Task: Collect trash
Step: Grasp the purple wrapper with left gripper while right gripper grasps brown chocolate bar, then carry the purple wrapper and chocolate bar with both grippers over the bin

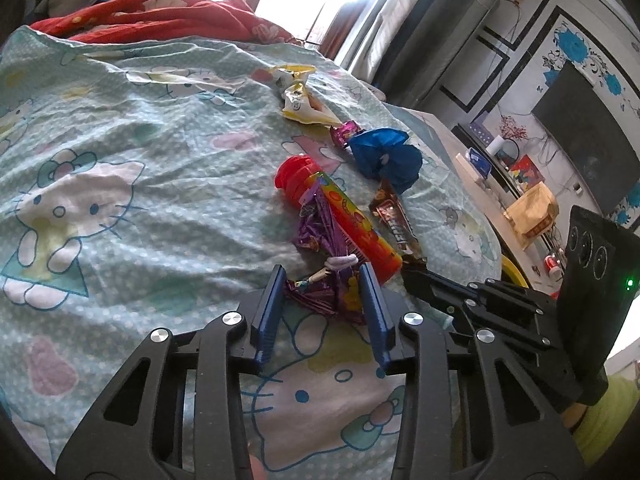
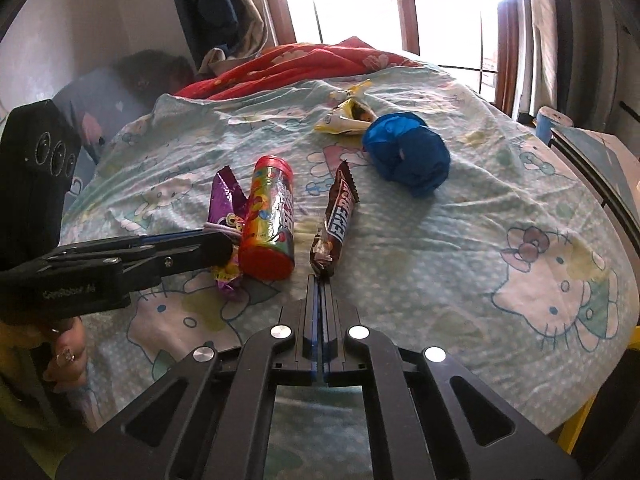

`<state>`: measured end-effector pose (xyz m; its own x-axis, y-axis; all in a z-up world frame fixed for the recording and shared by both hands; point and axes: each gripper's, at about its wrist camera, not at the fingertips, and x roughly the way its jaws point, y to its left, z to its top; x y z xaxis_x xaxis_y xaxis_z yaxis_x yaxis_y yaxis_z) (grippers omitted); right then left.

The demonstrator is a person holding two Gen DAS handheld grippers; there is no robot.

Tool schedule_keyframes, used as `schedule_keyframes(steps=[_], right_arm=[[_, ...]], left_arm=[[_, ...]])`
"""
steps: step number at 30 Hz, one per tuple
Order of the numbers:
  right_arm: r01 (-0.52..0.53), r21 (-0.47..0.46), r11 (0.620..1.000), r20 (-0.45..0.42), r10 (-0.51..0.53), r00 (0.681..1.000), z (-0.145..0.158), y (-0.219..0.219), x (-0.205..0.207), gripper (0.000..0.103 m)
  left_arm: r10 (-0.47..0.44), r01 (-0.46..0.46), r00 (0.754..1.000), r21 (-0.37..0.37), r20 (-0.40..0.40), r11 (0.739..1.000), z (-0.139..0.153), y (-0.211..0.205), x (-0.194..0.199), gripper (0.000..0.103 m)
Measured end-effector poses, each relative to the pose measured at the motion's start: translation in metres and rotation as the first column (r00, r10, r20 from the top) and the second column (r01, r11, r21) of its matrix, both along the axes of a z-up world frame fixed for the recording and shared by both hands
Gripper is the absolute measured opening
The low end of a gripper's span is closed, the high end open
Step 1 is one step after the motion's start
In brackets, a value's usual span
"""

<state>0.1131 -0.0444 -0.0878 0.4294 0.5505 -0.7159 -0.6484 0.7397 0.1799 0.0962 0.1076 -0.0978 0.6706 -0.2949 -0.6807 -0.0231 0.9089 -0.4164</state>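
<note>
A purple foil wrapper (image 1: 320,296) lies on the cartoon-cat bedsheet (image 1: 120,140), pressed between the blue fingers of my left gripper (image 1: 322,270). From the right wrist view that left gripper (image 2: 224,240) reaches in from the left beside the purple wrapper (image 2: 226,200). A brown candy bar wrapper (image 2: 338,216) lies lengthwise ahead of my right gripper (image 2: 320,278), whose fingers are together on its near end. A colourful candy tube (image 1: 348,220) with a red cap lies between the two wrappers.
A crumpled blue bag (image 2: 408,156), yellow wrappers (image 2: 344,116) and a small magenta wrapper (image 1: 345,132) lie farther back. A red quilt (image 2: 304,64) is bunched by the window. The bed's edge drops off toward a TV cabinet (image 1: 532,208).
</note>
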Motion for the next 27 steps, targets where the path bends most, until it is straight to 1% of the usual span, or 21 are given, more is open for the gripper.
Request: schedule_keyframes(steps=[4,14,27], right_arm=[[0.011,0.018,1.000,0.001,-0.011,1.000,0.003,-0.005,-0.003,0.002],[0.045,0.056,0.997,0.019,-0.046,0.999,0.016,-0.021,-0.011,0.002],[0.144,0.105,0.984,0.050,-0.149,0.987,0.037,-0.059,-0.016,0.002]], left_arm=[[0.000,0.000,1.000,-0.002,0.018,1.000,0.006,0.000,-0.002,0.024],[-0.002,0.000,0.995,0.012,0.103,1.000,0.034,-0.003,-0.009,0.023],[-0.063,0.062,0.984,0.011,0.167,0.998,0.059,-0.036,-0.004,0.023]])
